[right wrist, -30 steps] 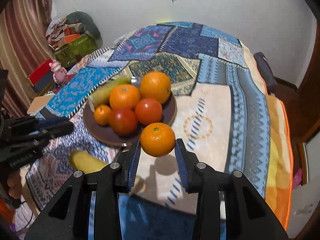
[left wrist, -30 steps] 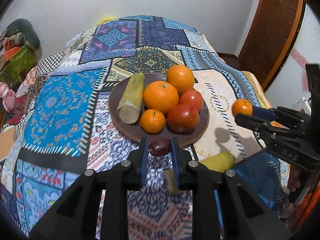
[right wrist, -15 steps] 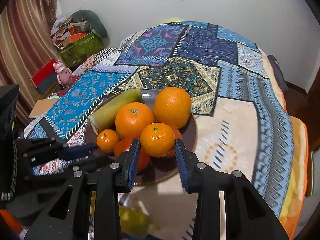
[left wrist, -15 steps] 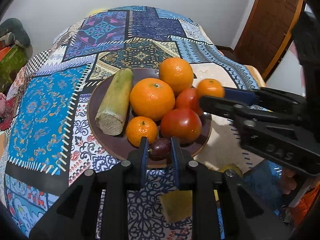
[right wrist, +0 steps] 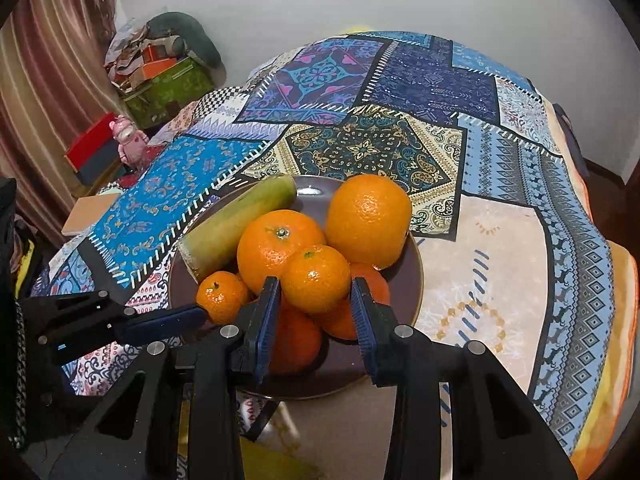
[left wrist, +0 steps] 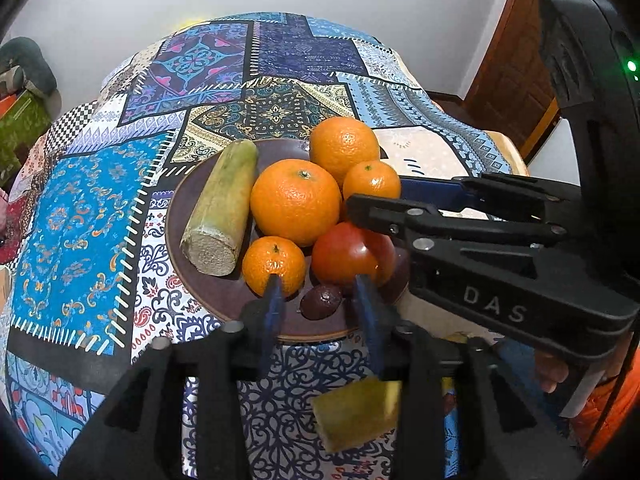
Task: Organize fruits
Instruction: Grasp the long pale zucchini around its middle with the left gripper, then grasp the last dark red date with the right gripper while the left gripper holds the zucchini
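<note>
From the left wrist camera, the left gripper (left wrist: pixel 318 304) stands with its two blue-padded fingers spread apart over the near edge of a dark brown plate (left wrist: pixel 176 216), and a small dark purple fruit (left wrist: pixel 321 301) lies on the plate between them, touching neither pad as far as one can see. On the plate sit a cut green stalk (left wrist: pixel 222 210) along the left, a big orange (left wrist: pixel 295 201) in the middle, a second big orange (left wrist: pixel 344 146) behind it, a small mandarin (left wrist: pixel 273 265) at the front, and a red tomato (left wrist: pixel 352 253) beside it. The right gripper (left wrist: pixel 374 192) reaches in from the right with a small orange (left wrist: pixel 371 181) between its fingers, above the tomato. A yellowish piece (left wrist: pixel 356 414) lies on the patchwork cloth (left wrist: pixel 80 208) under the left gripper's body. From the right wrist camera, the right gripper (right wrist: pixel 316 304) has its fingers closed against either side of the small orange (right wrist: pixel 316 278), which hangs over the heap on the plate (right wrist: pixel 414 264), just in front of the two big oranges (right wrist: pixel 278 246) (right wrist: pixel 368 220). The green stalk (right wrist: pixel 236 226) lies at the far left of the plate, the mandarin (right wrist: pixel 222 296) at the near left, and the left gripper's finger (right wrist: pixel 164 322) points in from the left beside it.
</note>
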The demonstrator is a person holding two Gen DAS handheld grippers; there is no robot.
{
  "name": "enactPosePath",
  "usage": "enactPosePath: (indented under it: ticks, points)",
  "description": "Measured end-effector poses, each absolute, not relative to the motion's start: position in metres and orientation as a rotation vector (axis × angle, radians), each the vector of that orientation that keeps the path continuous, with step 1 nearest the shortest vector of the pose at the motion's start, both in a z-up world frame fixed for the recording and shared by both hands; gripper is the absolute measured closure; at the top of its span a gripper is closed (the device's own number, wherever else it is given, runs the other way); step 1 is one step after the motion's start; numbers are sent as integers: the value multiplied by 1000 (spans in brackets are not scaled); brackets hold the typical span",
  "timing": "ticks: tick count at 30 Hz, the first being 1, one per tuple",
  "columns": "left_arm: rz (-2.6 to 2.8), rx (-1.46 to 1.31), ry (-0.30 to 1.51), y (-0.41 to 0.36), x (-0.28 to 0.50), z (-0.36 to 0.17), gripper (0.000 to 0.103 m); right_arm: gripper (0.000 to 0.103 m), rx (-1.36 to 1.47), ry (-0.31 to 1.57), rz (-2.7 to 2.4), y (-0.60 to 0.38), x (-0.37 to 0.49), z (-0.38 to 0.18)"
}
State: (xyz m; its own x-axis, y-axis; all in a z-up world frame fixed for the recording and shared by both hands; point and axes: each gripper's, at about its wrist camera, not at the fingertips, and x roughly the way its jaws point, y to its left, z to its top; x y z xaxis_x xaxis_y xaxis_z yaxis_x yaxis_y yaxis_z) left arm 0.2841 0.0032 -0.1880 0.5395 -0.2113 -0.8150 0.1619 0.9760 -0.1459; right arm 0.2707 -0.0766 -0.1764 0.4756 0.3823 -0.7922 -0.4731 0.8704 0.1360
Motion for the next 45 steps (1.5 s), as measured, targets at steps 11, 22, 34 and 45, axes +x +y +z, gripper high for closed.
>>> enactPosePath:
  ticks: [11, 22, 34, 45]
  points:
    - [-226, -26, 939, 2, 258, -169, 53, 63, -138, 896, 500, -93, 252, -156]
    - [-249, -61, 975, 4, 224, -170, 45, 61, -109, 986, 410, -142, 203, -181]
    - [-321, 22, 1036, -32, 240, -193, 44, 62, -93, 1051, 411, -134, 198, -201]
    - [-344, -8, 1064, -11, 230, -197, 44, 69, -109, 1051, 489, -106, 208, -202]
